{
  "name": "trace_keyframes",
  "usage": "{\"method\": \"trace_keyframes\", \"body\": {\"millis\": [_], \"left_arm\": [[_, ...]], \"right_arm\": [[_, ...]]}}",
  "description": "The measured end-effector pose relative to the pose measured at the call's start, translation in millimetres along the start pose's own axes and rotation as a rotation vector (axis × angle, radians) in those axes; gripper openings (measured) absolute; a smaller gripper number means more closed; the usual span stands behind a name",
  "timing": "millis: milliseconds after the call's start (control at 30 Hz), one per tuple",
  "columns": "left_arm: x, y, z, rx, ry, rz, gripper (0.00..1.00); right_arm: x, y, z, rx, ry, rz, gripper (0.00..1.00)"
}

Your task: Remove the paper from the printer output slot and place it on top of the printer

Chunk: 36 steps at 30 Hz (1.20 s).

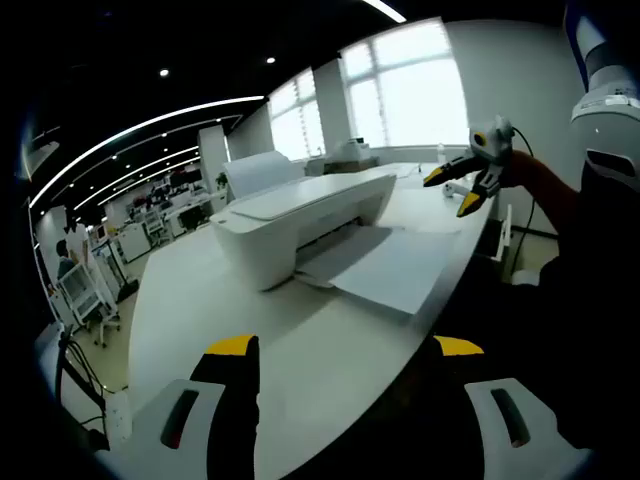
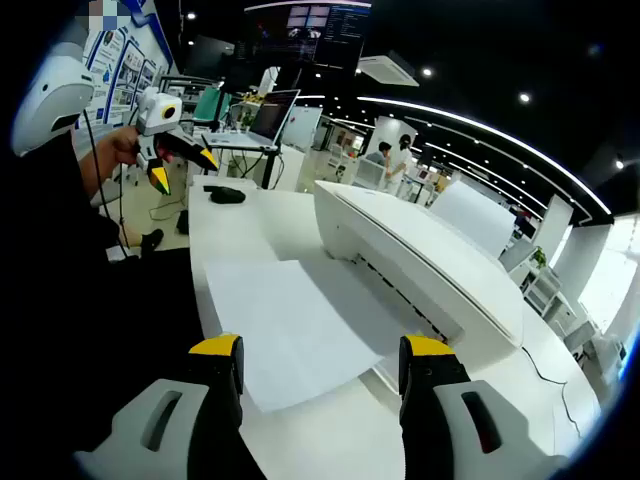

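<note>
A white printer stands on the white table. A sheet of paper lies out of its output slot, flat over the table toward the table's edge. My left gripper is open, low over the table short of the printer, with nothing between its yellow-tipped jaws. My right gripper is open just above the near edge of the paper, holding nothing. Each gripper also appears in the other's view: the right one beyond the paper, the left one held up by a hand.
A black mouse lies on the table's far end beside a laptop. More paper stands up from the printer's rear tray. Desks, equipment and people fill the room behind. A dark sleeve runs along the table's edge.
</note>
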<state>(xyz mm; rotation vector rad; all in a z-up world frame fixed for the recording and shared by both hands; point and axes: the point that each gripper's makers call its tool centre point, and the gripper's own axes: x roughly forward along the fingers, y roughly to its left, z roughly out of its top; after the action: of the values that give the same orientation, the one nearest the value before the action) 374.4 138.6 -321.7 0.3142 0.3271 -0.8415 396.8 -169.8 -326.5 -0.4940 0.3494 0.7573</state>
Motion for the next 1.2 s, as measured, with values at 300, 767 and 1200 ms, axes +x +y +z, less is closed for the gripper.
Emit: {"method": "trace_keyframes", "body": {"millis": [300,767,1200], "left_arm": [[-2,-1.0,-0.5,0.001,0.009,-0.003,0.72],[-4,0.0,4.6,0.014,0.008,0.000,0.73],[-3,-3.8,12.0,0.030,-0.018,-0.004,0.74]], "right_arm": [[-2,-2,-1.7,0.002,0.008,-0.003,0.58],[-6,-6,2.2,-0.011,0.015,-0.010,0.59],[-5,-6,0.8,-0.014,0.019,-0.012,0.58]]}}
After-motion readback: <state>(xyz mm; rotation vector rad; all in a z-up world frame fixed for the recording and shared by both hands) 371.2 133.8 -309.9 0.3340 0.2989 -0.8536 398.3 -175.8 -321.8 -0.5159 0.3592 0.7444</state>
